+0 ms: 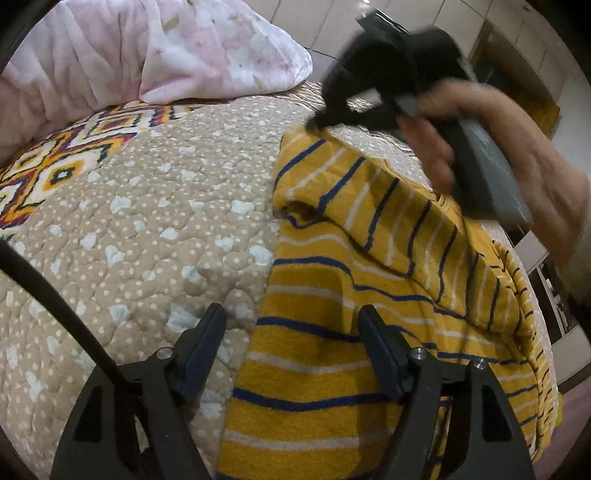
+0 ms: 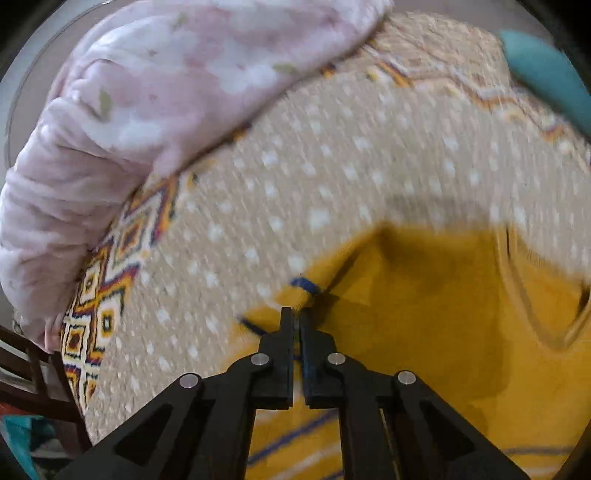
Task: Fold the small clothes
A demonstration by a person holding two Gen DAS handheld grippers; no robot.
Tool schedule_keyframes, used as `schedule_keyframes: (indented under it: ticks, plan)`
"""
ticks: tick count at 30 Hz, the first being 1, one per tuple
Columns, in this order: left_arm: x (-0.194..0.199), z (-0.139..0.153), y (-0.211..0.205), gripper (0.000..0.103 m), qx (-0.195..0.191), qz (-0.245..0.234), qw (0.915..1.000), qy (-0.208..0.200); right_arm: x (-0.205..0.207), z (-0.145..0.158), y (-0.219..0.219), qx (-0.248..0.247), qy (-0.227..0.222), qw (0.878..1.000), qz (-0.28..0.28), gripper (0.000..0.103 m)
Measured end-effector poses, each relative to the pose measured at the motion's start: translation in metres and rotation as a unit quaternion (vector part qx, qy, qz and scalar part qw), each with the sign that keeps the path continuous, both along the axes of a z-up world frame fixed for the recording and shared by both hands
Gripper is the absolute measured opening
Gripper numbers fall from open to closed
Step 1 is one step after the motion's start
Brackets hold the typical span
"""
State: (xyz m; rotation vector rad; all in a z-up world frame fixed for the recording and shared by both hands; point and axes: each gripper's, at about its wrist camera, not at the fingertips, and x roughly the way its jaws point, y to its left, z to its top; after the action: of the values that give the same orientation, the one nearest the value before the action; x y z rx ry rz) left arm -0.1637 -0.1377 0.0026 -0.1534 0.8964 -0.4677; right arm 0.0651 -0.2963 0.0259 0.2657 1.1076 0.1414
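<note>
A small yellow garment (image 1: 332,295) with blue and white stripes lies on the beige dotted quilt (image 1: 147,221). My left gripper (image 1: 291,325) is open, low over the garment's left edge, one finger over the quilt and one over the cloth. My right gripper (image 1: 325,120) is shut on the garment's far corner and holds that flap lifted and folded over. In the right wrist view the right gripper (image 2: 295,314) pinches yellow cloth (image 2: 443,314) between its fingers; that view is motion-blurred.
A pink floral duvet (image 1: 166,48) is bunched at the far left of the bed. The quilt has a patterned border (image 1: 55,170). A teal object (image 2: 550,74) shows at the far right. The bed edge and tiled floor (image 1: 325,26) lie beyond.
</note>
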Motion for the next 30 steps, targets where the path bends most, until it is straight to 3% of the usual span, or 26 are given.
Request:
schedule_keyframes:
  ticks: [5,7,9,12,14,16,18,21,23,26,30]
  plan:
    - [0.000,-0.001,-0.001,0.075,0.003,-0.004,1.0000,0.000,0.051,0.002,0.022,-0.038,-0.021,0.999,-0.018,0.003]
    - [-0.001,-0.001,-0.002,0.075,0.006,-0.005,1.0000,0.000,0.063,-0.004,0.023,-0.030,-0.004,0.999,-0.018,0.004]
    - [-0.001,-0.001,-0.002,0.076,0.007,-0.005,1.0000,0.000,0.061,0.001,0.024,-0.028,-0.007,0.999,-0.018,0.004]
    - [-0.001,-0.001,-0.003,0.076,0.011,-0.005,0.9999,0.000,0.032,0.036,0.014,-0.008,-0.041,0.999,-0.004,0.006]
    - [-0.001,-0.001,-0.004,0.077,0.015,-0.007,0.9999,-0.001,-0.003,0.065,0.000,0.011,-0.062,0.998,0.002,0.007]
    - [-0.002,0.000,-0.005,0.086,0.014,-0.011,0.9998,0.000,-0.051,0.096,-0.025,0.049,-0.080,0.996,0.007,0.020]
    - [0.001,0.001,-0.006,0.103,-0.014,-0.043,0.9990,0.009,-0.100,0.113,-0.055,0.089,-0.084,0.992,-0.009,0.050]
    - [0.000,0.001,-0.009,0.103,0.003,-0.049,0.9988,0.010,-0.176,0.123,-0.110,0.165,-0.078,0.983,-0.032,0.051]
    - [0.000,0.002,-0.010,0.103,0.008,-0.051,0.9986,0.010,-0.239,0.131,-0.159,0.200,-0.107,0.971,-0.079,0.051]
    - [0.000,0.004,-0.012,0.103,0.023,-0.040,0.9988,0.014,-0.312,0.142,-0.212,0.146,-0.140,0.969,-0.142,0.051]
    - [-0.003,0.007,-0.016,0.102,0.057,-0.031,0.9979,0.005,-0.422,0.129,-0.270,0.073,-0.131,0.956,-0.251,0.051]
